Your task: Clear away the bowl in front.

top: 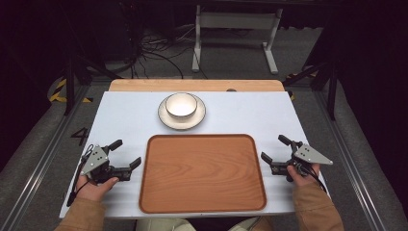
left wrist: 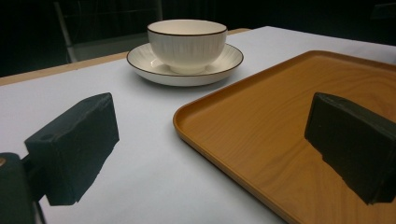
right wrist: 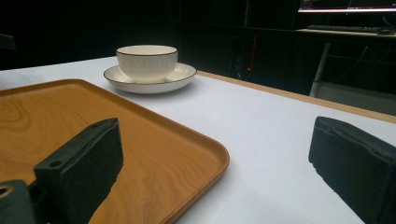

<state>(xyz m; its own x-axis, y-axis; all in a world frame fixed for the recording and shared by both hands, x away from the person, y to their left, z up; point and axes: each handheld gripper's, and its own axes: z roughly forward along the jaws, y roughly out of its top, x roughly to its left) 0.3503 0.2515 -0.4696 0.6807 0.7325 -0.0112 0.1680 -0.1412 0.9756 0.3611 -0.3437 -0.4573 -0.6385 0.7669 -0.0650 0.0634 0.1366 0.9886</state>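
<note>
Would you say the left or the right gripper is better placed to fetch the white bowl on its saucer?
Left, marginally: the white bowl on its saucer sits left of centre, nearer the open left gripper than the open right gripper.

The plate's (top: 166, 118) middle lies hidden under the bowl (top: 181, 104). In the left tool view, the tray's (left wrist: 261, 126) right and near parts are cut off.

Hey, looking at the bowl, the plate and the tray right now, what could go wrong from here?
The bowl sits loose on the plate, so lifting the plate alone could let the bowl slide or tip. Its smooth rounded wall may slip between the jaws. The tray has a raised rim between both open grippers, the left gripper and right gripper, and the dishes; a low carry might catch on it.
</note>
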